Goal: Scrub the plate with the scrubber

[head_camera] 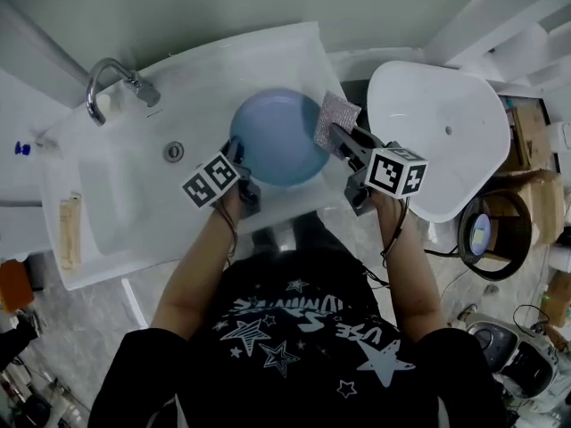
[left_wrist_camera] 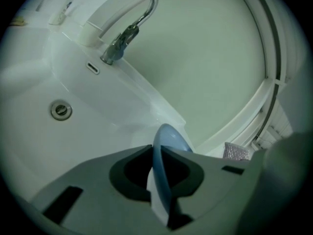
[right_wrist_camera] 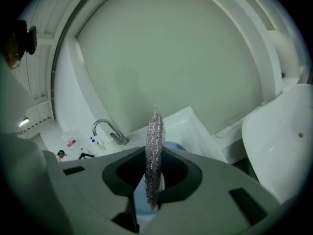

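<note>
I had both forearms stretched forward over the sink (head_camera: 116, 199), grippers tipped slightly down. Left gripper (head_camera: 235, 154) had its fingers clamped on the near-left rim of the plate (head_camera: 277, 136), which sat above the basin. Right gripper (head_camera: 343, 143) had its fingers clamped on the scrubber (head_camera: 336, 117) at the plate's right edge; contact unclear. Plate was blue, round and shallow. Scrubber was square silvery mesh.

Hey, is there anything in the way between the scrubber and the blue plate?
Nothing visible. The right gripper holds the scrubber beside the right rim of the blue plate, and the left gripper holds that plate over the sink. Whether they touch I cannot tell.
</note>
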A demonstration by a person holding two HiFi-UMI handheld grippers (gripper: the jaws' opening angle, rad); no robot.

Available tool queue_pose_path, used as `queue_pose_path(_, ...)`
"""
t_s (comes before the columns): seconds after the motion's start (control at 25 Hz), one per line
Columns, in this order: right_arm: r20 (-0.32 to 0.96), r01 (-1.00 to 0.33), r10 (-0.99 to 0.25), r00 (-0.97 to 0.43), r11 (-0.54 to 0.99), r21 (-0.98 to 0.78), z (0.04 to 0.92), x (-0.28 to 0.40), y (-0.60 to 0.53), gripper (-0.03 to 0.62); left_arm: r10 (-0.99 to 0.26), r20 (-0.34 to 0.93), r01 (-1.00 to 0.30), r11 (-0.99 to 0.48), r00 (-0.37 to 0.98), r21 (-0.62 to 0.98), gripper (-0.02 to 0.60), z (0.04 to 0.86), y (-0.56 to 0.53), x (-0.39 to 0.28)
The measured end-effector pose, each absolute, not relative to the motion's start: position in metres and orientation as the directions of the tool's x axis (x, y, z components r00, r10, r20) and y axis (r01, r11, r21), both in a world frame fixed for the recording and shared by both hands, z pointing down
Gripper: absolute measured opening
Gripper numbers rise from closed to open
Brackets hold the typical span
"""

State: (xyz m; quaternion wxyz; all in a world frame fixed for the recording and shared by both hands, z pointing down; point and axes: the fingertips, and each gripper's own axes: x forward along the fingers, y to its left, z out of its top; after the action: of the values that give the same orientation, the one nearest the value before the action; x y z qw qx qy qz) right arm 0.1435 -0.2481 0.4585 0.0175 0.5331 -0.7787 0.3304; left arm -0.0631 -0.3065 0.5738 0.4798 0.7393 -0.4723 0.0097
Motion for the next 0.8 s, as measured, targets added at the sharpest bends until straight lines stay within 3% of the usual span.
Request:
queue_pose_path(0.24,0.417,-0.878,-0.82,-0.393,0.199,-0.436,0.465,0.14,-0.225,0.081,-0.639,0.445,-0.657,-0.128,0.627,0.743,0.029,0.579,-0.308,-0.03)
queue_pose_path(0.48,0.38,-0.835,-0.824,-0.42,0.187,-0.517,0.471,0.138,-0.206,0.081,-0.619,0.437,-0.653,-0.167,0.652,0.738,0.04,0.575,-0.296,-0.015)
queue_pose_path(0.6,0.368,-0.821,-0.822,-0.434,0.193,-0.538,0.474,0.142,-0.197,0.081,-0.595,0.441,-0.672,-0.239,0.672,0.701,0.174,0.57,-0.29,-0.006)
queue_pose_path(0.8,0.342,-0.805,-0.821,-0.458,0.219,-0.551,0.471,0.148,-0.179,0.081,-0.614,0.473,-0.738,-0.287,0.631,0.611,0.249,0.561,-0.283,-0.007)
